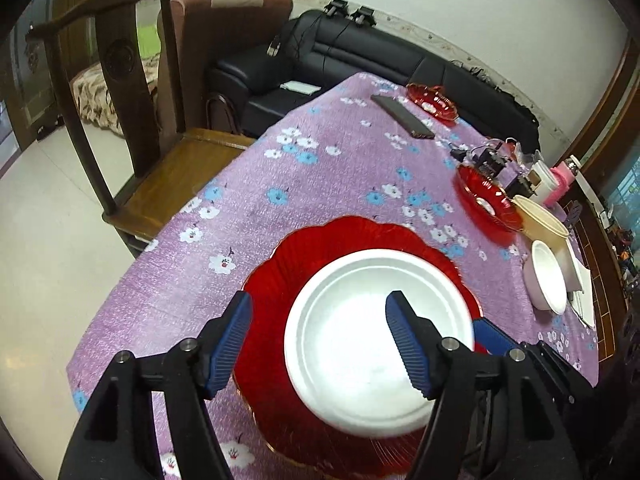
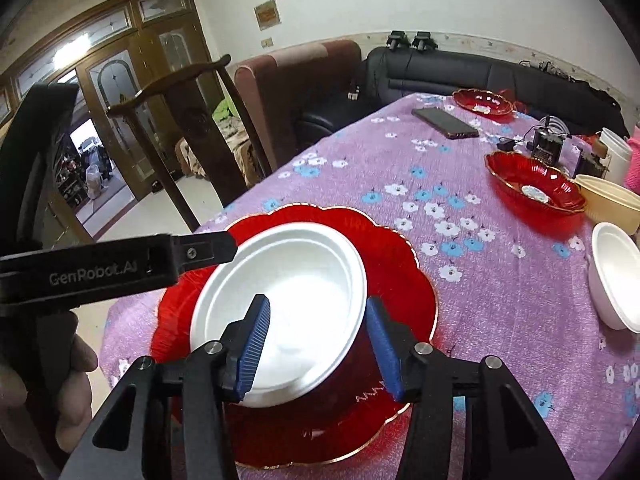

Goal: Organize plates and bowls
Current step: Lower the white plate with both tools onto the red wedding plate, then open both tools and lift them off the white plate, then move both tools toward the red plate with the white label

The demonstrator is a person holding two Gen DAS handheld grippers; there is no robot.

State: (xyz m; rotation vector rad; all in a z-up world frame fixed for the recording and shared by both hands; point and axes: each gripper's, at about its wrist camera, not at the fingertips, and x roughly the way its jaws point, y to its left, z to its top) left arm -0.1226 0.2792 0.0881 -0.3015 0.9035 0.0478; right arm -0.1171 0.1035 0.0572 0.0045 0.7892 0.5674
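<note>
A white foam bowl (image 1: 372, 344) (image 2: 288, 312) sits in the middle of a large red scalloped plate (image 1: 316, 252) (image 2: 404, 272) at the near end of the purple flowered table. My left gripper (image 1: 320, 340) is open, its fingers straddling the bowl's left rim from above. My right gripper (image 2: 320, 348) is open, with the bowl's right rim between its fingers; it does not grip it. The left gripper (image 2: 200, 252) also shows in the right wrist view, at the bowl's far left.
A red bowl (image 1: 488, 200) (image 2: 536, 190), a cream bowl (image 1: 540, 216) (image 2: 612, 204) and a white bowl (image 1: 546, 280) (image 2: 616, 276) lie at the right. Another red dish (image 1: 432, 100) (image 2: 482, 104) and a phone (image 1: 402, 116) (image 2: 444, 122) lie far. A wooden chair (image 1: 132, 120) stands left.
</note>
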